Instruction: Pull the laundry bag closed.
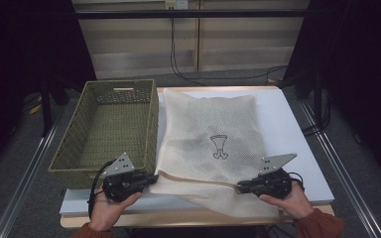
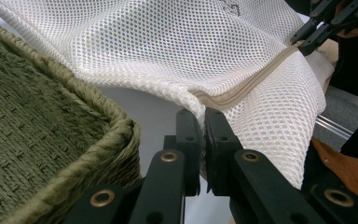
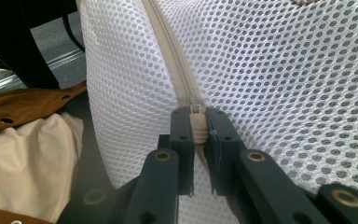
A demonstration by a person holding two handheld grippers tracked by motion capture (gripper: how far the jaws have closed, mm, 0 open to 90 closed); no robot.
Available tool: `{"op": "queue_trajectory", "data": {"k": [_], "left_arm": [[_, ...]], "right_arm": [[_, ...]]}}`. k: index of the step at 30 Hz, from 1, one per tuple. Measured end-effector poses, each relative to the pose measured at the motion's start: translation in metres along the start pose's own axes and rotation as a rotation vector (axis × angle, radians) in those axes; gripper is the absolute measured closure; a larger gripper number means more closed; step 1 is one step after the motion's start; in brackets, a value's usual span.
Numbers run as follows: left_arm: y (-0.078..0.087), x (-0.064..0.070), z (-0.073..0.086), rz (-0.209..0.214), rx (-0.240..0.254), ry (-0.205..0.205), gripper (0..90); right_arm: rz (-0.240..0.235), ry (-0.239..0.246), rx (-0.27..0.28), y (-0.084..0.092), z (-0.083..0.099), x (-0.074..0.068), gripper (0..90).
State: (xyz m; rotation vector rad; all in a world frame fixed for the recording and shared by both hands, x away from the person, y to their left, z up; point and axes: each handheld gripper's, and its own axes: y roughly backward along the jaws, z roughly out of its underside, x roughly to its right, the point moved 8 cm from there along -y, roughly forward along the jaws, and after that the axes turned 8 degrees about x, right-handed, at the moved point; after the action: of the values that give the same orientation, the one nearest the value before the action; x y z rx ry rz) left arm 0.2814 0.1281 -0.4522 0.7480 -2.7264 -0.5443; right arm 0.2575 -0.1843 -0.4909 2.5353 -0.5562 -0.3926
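Note:
A white mesh laundry bag with a beige zipper along its near edge lies flat on the white table. My left gripper is shut on the bag's left corner at the zipper's end, right beside the basket. My right gripper is shut on the beige zipper pull, farther right along the same seam. In the left gripper view the right gripper shows at the upper right, pinching the seam. A small drawn emblem marks the bag's middle.
An olive woven basket stands on the table's left, touching the bag's edge; its rim is just left of my left jaws. Brown sleeves sit at the table's near edge. Cables trail on the floor behind.

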Motion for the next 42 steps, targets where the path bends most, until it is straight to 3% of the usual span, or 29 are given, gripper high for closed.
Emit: {"op": "queue_trajectory", "data": {"k": [8,30,42], "left_arm": [[0.000,0.000,0.000,-0.010,0.001,-0.003,85.8],[-0.001,0.001,0.001,0.013,-0.009,-0.017,85.9],[-0.001,0.001,0.002,0.000,0.000,-0.007,85.9]], "right_arm": [[0.005,-0.003,0.003,0.004,0.001,0.000,83.0],[0.022,-0.019,0.012,0.010,0.005,0.001,82.9],[0.029,-0.015,0.020,0.014,0.006,0.001,82.9]]}}
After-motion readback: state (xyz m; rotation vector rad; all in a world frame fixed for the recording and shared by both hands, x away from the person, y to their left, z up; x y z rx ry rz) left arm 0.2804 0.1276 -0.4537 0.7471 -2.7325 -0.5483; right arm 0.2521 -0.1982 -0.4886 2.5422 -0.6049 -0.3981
